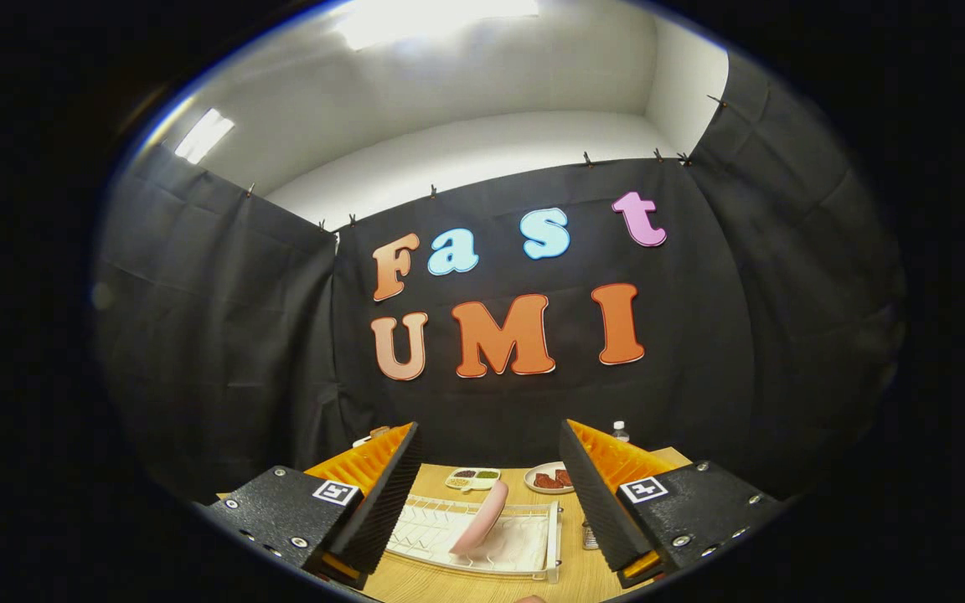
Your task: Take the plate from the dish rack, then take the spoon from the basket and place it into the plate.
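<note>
Spread wide, the hand-held gripper (482, 494) is held above a pink round plate (480, 517) propped in a white wire dish rack (524, 548) on the wooden worktop (516, 481).

Plate (480, 517) in dish rack (533, 554)

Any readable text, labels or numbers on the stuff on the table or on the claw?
Markers on the claw: coded squares, no words.
Bottle: too small to tell.
Plate, dish rack: none.
Claw open, plate ahead between its fingers.
</note>
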{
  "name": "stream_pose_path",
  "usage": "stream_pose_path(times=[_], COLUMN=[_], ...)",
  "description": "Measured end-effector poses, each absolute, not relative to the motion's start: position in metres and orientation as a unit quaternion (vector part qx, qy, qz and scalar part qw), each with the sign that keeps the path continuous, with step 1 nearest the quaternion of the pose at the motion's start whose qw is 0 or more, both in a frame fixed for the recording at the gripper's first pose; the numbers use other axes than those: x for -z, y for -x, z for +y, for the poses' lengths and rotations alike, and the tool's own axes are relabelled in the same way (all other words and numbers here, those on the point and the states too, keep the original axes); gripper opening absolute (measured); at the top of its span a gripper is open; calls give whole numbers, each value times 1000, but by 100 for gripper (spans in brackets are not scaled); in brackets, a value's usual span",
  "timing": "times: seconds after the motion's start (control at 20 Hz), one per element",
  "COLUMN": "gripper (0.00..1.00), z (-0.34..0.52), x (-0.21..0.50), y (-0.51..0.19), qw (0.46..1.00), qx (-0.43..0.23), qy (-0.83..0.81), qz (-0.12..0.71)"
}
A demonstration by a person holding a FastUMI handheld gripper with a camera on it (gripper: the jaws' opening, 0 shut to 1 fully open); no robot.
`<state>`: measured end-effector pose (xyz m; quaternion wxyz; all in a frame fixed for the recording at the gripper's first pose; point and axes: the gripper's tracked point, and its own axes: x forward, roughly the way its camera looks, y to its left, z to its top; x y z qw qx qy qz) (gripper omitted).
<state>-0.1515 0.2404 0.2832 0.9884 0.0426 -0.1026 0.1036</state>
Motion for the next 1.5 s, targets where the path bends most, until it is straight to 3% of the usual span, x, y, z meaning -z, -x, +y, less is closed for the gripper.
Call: stream_pose_path(times=[1.25,1.5], gripper=[97,97], z=[214,206], x=[-270,-255], y=[145,130], qw=[990,994], qx=[-76,-69], qy=[-6,14], qz=[-116,-84])
